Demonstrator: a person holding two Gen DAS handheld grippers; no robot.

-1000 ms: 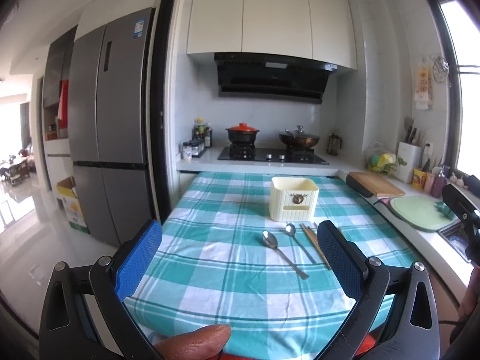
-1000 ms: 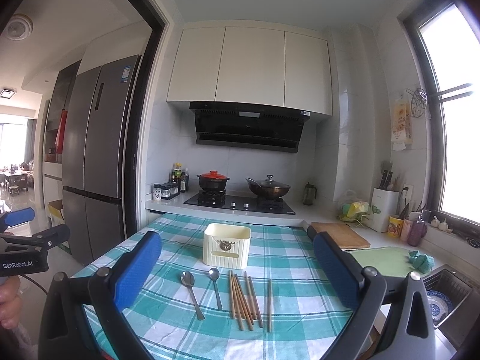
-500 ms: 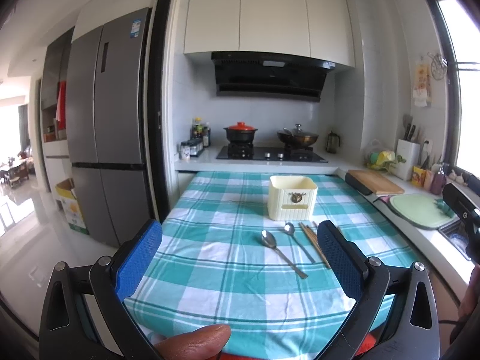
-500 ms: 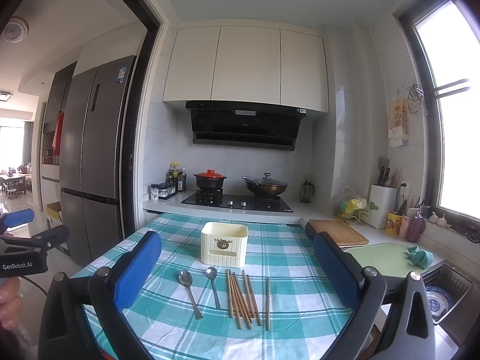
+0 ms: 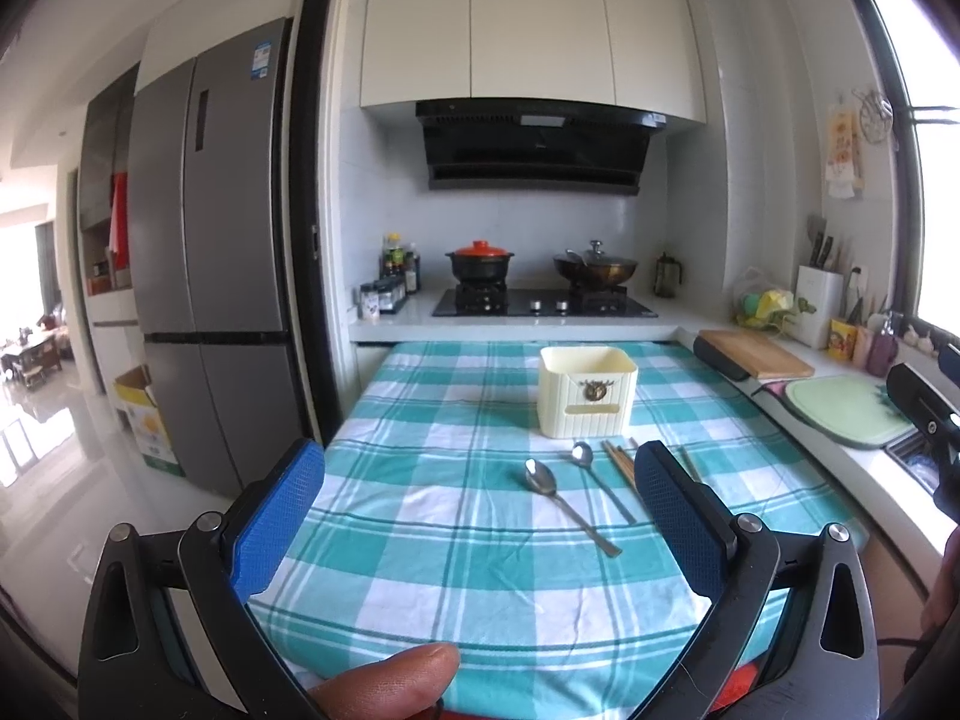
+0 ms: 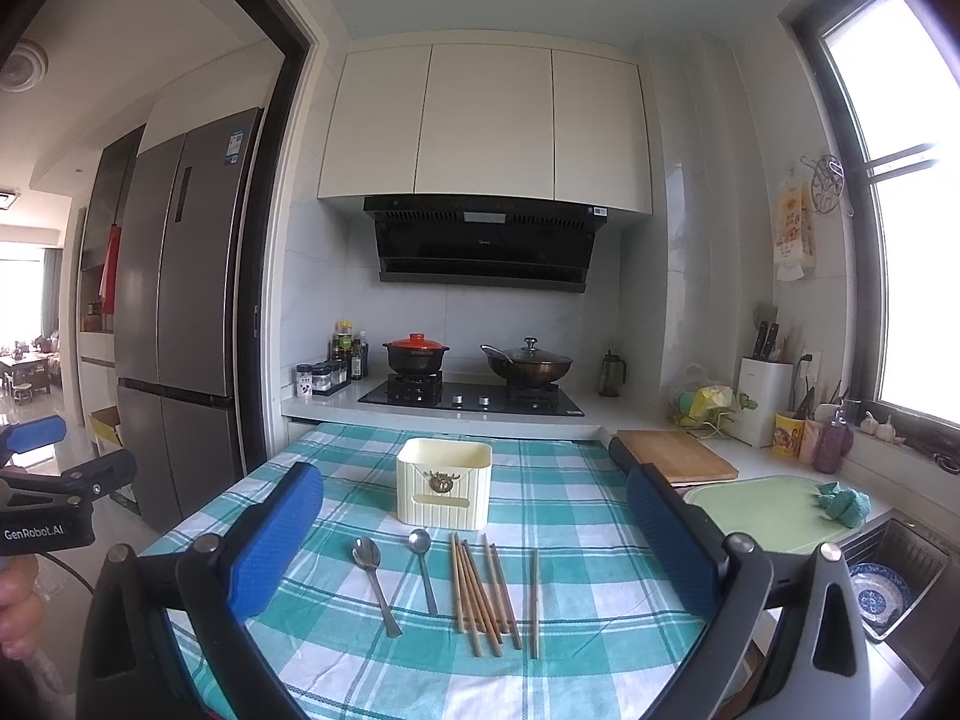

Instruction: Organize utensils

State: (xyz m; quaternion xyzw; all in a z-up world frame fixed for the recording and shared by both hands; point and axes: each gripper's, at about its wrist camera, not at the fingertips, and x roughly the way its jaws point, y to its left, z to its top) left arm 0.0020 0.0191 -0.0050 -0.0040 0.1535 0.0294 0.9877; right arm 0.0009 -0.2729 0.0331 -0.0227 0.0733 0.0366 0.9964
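Right wrist view counts two metal spoons [image 6: 375, 579] lying side by side on the teal checked tablecloth [image 6: 576, 516], bowls toward the cream utensil holder [image 6: 444, 489] that stands upright just behind them. To their right lie the wooden chopsticks [image 6: 480, 594]: a bunch of about six, packed too tightly to count surely, and one more apart at the right. The right gripper [image 6: 474, 546] hangs above the near table edge with its blue pads spread wide, holding nothing. From the left wrist view the left gripper [image 5: 480, 510] is likewise wide open and empty; its right finger covers most of the chopsticks, so only their far tips show beside the holder. One thumb tip [image 5: 390, 681] pokes in at the bottom edge, cut off. Behind the table, two pots sit on the stove [image 6: 474, 399].
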